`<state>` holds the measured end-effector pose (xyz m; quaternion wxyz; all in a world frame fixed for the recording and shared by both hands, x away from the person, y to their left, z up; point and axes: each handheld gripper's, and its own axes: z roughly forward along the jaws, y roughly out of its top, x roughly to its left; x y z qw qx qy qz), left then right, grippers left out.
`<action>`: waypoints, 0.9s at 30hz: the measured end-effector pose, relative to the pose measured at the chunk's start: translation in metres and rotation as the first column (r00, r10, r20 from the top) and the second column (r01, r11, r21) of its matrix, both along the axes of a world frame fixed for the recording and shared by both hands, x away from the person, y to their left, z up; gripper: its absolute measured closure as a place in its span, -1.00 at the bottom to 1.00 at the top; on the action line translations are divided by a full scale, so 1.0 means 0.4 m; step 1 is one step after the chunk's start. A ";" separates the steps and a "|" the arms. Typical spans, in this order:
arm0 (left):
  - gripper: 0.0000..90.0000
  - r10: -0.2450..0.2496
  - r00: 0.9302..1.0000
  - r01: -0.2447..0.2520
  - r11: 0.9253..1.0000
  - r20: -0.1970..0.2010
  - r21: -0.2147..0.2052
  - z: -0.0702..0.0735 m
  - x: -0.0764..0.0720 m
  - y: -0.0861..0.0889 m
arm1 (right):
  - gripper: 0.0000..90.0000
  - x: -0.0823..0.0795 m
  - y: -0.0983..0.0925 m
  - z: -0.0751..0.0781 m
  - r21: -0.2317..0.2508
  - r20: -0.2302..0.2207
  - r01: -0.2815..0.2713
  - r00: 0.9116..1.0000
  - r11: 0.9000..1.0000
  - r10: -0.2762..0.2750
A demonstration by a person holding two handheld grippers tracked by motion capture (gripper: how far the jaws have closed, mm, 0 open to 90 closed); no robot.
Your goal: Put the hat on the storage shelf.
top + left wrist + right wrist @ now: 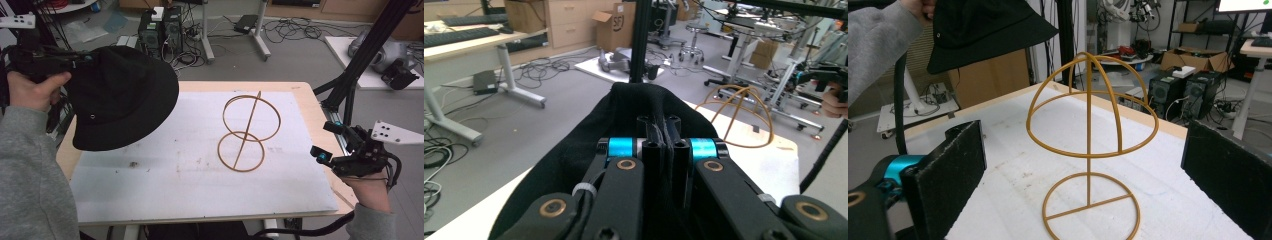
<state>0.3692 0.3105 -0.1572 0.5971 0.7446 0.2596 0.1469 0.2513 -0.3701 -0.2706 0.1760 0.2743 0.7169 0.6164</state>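
Note:
A black bucket hat (120,97) hangs in the air over the table's left edge, held by its brim in my left gripper (75,61), which is shut on it. In the left gripper view the brim (663,137) is pinched between the closed jaws. A tan wire hat stand (246,131) stands upright on the white sheet (175,175), right of centre; its dome (1090,107) and round base show in the right gripper view. My right gripper (327,142) stands open at the table's right edge, facing the stand, with nothing between its pads (950,170).
The white sheet covers a wooden table (300,87). A black frame post (367,50) rises just past the right edge. Computer towers (160,30), cables and desk legs stand on the floor behind the table.

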 end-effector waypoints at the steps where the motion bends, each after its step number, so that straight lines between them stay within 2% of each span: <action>1: 0.97 -0.002 1.000 0.002 1.000 0.000 0.001 0.001 0.000 -0.002 | -0.93 -0.001 0.000 0.001 0.000 -0.001 -0.003 1.000 1.000 0.003; 7: 0.97 -0.022 1.000 0.022 1.000 0.001 0.000 0.012 0.000 -0.016 | -0.93 -0.001 -0.003 0.000 0.004 -0.004 -0.001 1.000 1.000 0.001; 14: 0.97 -0.070 0.997 0.070 0.998 0.011 -0.004 0.038 -0.003 -0.045 | -0.93 -0.004 -0.005 0.003 0.011 0.004 -0.003 1.000 1.000 0.003; 19: 0.97 -0.117 0.993 0.117 0.993 0.024 -0.002 0.067 -0.007 -0.085 | -0.93 -0.003 -0.007 0.001 0.014 0.002 -0.006 1.000 1.000 0.006; 24: 0.96 -0.132 0.991 0.132 0.991 0.022 0.011 0.073 -0.009 -0.117 | -0.93 -0.009 -0.006 0.006 0.016 0.009 -0.013 1.000 1.000 0.013; 27: 0.96 -0.132 0.991 0.132 0.991 0.021 0.002 0.074 -0.007 -0.151 | -0.93 -0.015 -0.001 0.009 0.014 0.013 -0.019 1.000 1.000 0.019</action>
